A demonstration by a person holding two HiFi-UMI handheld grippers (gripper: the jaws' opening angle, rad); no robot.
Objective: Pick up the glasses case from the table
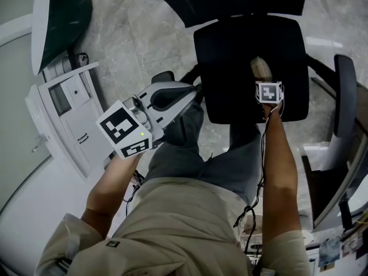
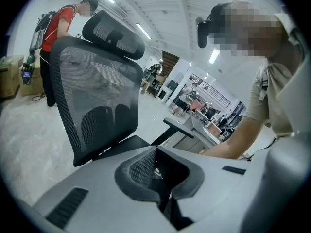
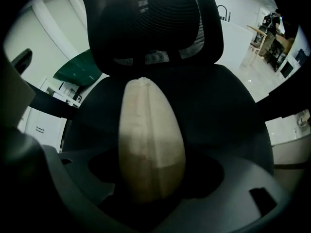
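Black mesh office chair (image 1: 230,68) on grey marbled floor (image 1: 138,33).

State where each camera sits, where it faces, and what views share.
Head view: on the head, facing steeply down; arms, legs, left gripper, right gripper above a black mesh office chair.
Left gripper view: on that gripper, jaws shut, facing the chair's side; one arm shows.
Right gripper view: on that gripper, facing down at a beige oval glasses case between open jaws; no body shows.
Shared: the chair in all; the case in head and right gripper views.
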